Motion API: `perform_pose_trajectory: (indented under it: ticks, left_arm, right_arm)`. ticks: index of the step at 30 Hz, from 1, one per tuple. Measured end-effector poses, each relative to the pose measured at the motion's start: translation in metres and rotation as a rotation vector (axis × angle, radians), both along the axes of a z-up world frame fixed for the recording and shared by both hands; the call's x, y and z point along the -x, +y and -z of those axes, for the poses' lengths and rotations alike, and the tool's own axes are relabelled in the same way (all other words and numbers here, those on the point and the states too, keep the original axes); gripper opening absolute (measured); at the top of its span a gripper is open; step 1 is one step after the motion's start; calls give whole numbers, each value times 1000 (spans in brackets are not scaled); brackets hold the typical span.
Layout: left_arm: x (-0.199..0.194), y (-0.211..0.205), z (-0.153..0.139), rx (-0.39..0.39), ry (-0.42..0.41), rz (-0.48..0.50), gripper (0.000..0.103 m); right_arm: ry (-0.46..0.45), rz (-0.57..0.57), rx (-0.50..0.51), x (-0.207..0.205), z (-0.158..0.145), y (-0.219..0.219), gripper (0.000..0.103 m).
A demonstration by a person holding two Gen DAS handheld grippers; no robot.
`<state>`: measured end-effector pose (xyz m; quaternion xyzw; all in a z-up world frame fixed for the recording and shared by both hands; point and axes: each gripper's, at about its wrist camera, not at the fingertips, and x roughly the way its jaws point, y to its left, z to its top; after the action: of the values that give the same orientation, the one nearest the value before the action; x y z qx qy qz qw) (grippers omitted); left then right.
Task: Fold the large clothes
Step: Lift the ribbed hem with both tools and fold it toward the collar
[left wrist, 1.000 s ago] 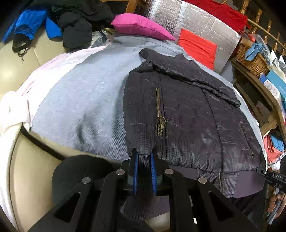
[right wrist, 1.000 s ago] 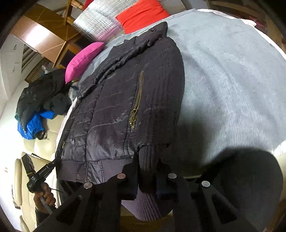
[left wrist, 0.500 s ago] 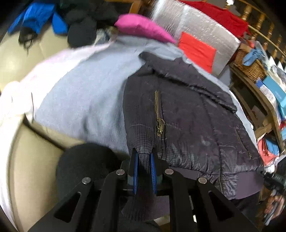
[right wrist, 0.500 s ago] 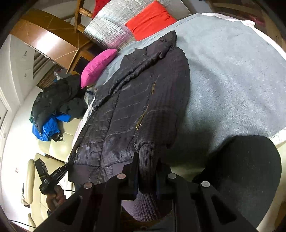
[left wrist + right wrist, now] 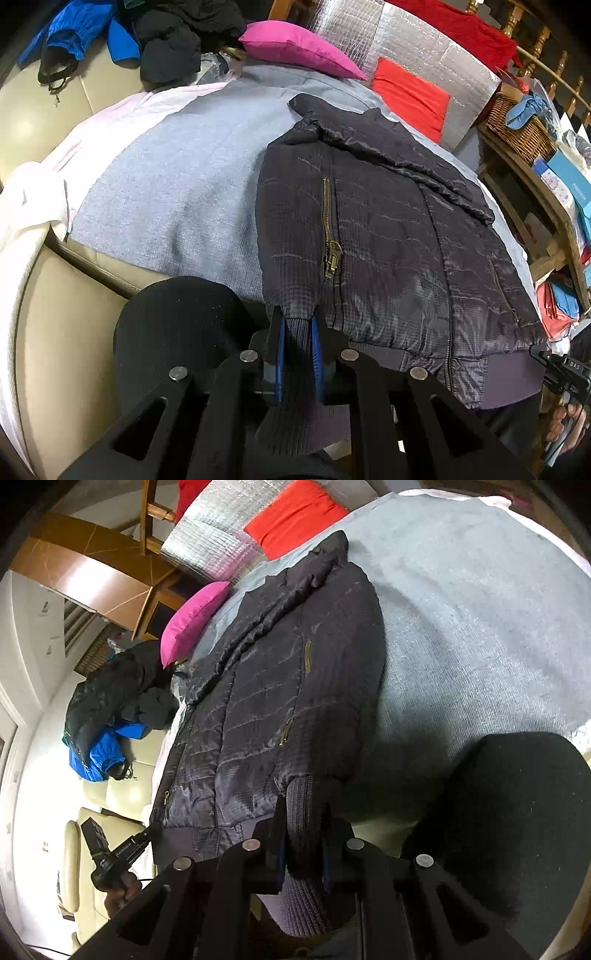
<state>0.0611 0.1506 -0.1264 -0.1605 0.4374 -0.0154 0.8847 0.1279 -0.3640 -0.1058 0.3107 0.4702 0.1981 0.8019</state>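
A dark quilted jacket [image 5: 388, 236] with brass zips lies spread on a grey blanket [image 5: 177, 192], collar at the far end. My left gripper [image 5: 297, 332] is shut on the jacket's ribbed knit hem at the near left corner. In the right wrist view the same jacket [image 5: 280, 686] lies tilted, and my right gripper [image 5: 303, 827] is shut on its ribbed knit hem at the near right corner. Each gripper shows small in the other's view, at the opposite hem corner: the right [image 5: 561, 369] and the left [image 5: 110, 853].
A pink pillow [image 5: 295, 48], a red cushion [image 5: 410, 96] and a silver quilted panel [image 5: 406, 44] lie at the far end. A pile of black and blue clothes [image 5: 122, 33] sits on the cream sofa. A wicker basket [image 5: 521, 122] and shelves stand right.
Both grippers keep their hold on the hem. The right wrist view has swung and risen, so the jacket sits further off and more tilted. The left view shifted only slightly.
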Motion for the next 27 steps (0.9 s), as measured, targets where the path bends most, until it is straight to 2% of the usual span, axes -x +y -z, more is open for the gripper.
perform_pose_trajectory:
  ticks: [7,14,21,27]
  left_arm:
    - [2,-5,0,-29,-1,2,13]
    - [5,-2,-2,-10,-14,5,13]
    - [7,8,-2,72,-30,-3,13]
    - [10,13,-16,134,-96,-2,13]
  right_arm:
    - [0,-2,-15,-1,2,-1,15]
    - [-7,-3,-17,0,0,0,15]
    - [-18,-14,-19,-2,-2,-1,15]
    - [-56,-16,-64,-1,-13,-7,15]
